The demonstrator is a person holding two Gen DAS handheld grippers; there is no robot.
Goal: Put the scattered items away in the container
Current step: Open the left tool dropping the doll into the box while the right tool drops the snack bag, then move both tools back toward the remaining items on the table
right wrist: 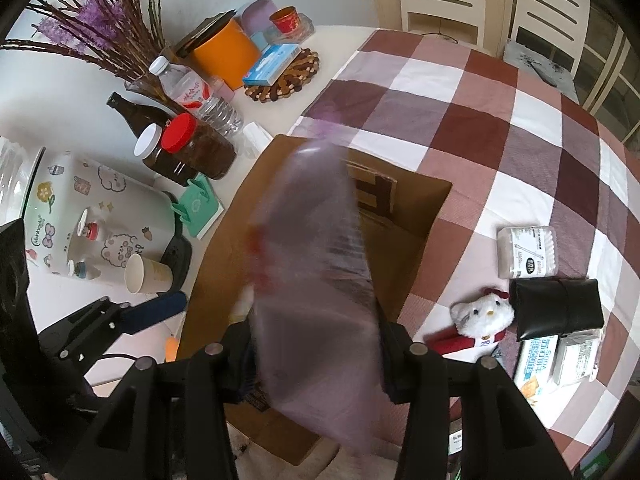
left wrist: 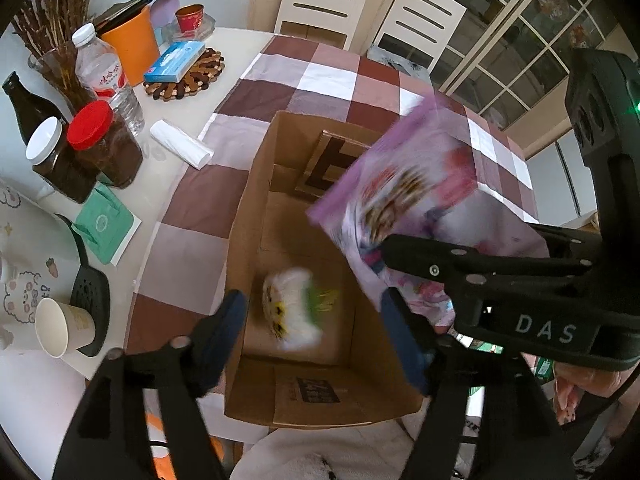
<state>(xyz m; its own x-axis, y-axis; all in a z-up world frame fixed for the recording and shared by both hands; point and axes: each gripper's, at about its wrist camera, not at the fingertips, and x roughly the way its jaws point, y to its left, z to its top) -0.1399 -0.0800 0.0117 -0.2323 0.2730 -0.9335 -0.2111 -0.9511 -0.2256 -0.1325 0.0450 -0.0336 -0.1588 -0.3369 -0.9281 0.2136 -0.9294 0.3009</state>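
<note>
The cardboard box (left wrist: 256, 216) is sitting open in the middle of the left wrist view, on the checked tablecloth (left wrist: 320, 76). A small white and green packet (left wrist: 294, 308) is showing as a blur inside it, low in the box near the bottom centre of the frame; whether it is lying on the box floor or is in the air cannot be told.

The left gripper (left wrist: 314, 340) is hanging over the box's near edge at the bottom of the frame with its blue-padded fingers (left wrist: 224, 332) standing wide, nothing between them.

The purple snack bag (left wrist: 420, 200) is tilting over the box's right side in the right half of that view. In the right wrist view the same bag (right wrist: 316, 280) is filling the centre as a blurred purple sheet, running down between the fingers of the right gripper (right wrist: 316, 348) at the bottom. The jaws are standing at a middling width either side of the bag; whether the pads are pressing on it cannot be told through the blur.

At the lower right of the right wrist view, on the cloth beside the box, are lying a white plush cat (right wrist: 480, 316), a black pouch (right wrist: 560, 308), a tub of cotton swabs (right wrist: 528, 252) and a biscuit pack (right wrist: 536, 368).
</note>
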